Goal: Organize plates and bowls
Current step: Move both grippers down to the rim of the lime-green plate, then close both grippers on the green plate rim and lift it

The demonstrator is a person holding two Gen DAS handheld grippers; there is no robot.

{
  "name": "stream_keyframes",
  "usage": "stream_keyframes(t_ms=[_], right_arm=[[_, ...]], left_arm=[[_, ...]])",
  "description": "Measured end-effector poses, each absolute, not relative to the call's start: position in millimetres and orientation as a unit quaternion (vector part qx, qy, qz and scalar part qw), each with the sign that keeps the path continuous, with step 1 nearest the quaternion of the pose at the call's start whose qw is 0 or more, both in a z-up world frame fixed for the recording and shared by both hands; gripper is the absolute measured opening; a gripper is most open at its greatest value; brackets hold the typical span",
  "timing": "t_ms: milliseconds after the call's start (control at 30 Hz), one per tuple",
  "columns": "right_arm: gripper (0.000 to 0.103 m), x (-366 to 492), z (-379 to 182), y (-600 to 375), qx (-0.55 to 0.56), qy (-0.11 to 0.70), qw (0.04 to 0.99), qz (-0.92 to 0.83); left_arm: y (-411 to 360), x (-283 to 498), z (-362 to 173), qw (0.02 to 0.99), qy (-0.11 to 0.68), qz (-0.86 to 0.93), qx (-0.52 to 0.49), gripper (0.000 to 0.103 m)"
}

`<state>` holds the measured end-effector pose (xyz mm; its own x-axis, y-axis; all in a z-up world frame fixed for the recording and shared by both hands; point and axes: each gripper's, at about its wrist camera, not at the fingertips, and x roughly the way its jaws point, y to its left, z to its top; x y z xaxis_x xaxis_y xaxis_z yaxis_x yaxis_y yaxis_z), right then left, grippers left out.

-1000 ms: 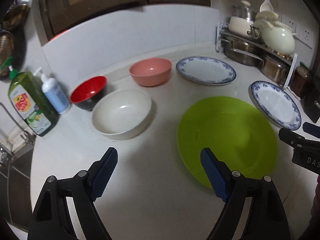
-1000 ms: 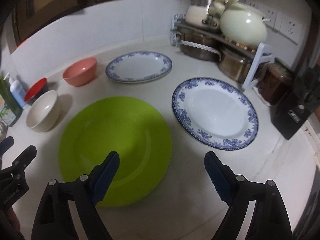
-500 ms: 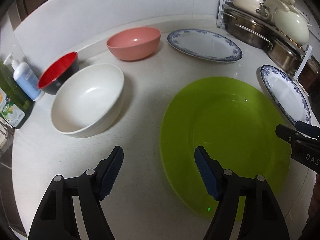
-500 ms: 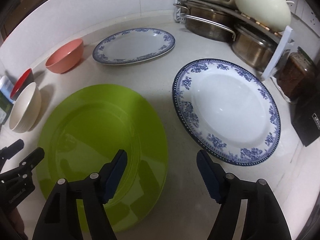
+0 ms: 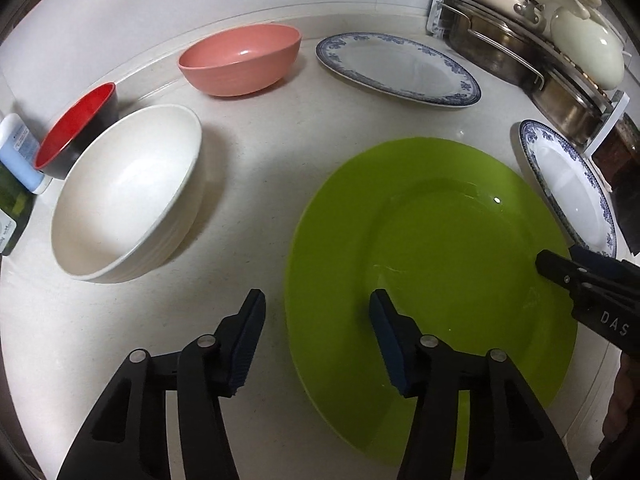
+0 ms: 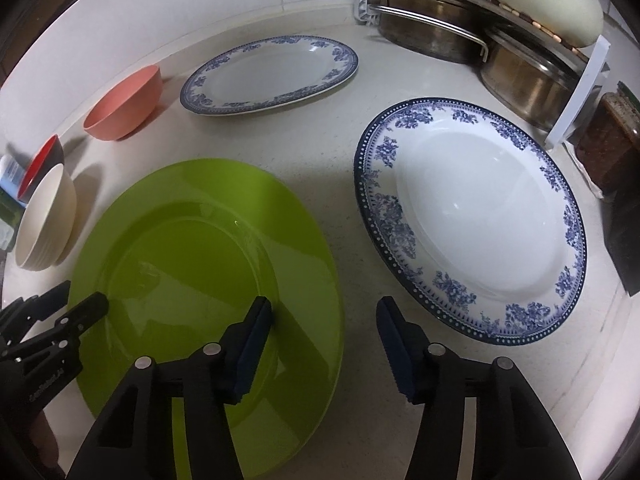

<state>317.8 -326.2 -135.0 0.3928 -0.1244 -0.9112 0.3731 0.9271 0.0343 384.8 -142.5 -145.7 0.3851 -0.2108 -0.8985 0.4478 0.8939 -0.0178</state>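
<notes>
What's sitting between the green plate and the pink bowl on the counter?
Nothing. In the left wrist view only bare white countertop separates the green plate from the pink bowl; the right wrist view shows the same gap.

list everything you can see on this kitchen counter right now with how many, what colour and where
green plate: 1, lime green, front centre of the counter, under both grippers
blue-rimmed plates: 2, white with blue floral rims, one at the back, one at right
pink bowl: 1, pink, back left
white bowl: 1, cream white, left of the green plate
red bowl: 1, red inside, dark outside, behind the white bowl
bottles: 2, one blue-white, one green, far left edge
pots on rack: several, steel and cream, back right corner
left gripper: 1, black with blue pads, open
right gripper: 1, same, open
</notes>
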Motion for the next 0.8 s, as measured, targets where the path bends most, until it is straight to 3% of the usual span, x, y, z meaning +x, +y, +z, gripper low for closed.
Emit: stream_keyframes(t_ms=[133, 300, 800], right_arm=[[0.048, 319.6, -136.5, -327.3, 0.13, 0.533, 0.824, -0.138], [0.04, 320.1, -135.6, -325.7, 0.132, 0.536, 0.824, -0.129], [0.039, 318.5, -127.9, -317.3, 0.112, 0.541, 0.823, -0.134]], left_arm=[[-142.7, 385.7, -145.7, 0.82, 0.521, -0.21, 0.107, 0.043], [-141.4, 387.5, -144.9, 0.819, 0.524, -0.211, 0.099, 0.04], [-133.7, 382.8, -139.0, 0.825, 0.52, -0.207, 0.084, 0.037]])
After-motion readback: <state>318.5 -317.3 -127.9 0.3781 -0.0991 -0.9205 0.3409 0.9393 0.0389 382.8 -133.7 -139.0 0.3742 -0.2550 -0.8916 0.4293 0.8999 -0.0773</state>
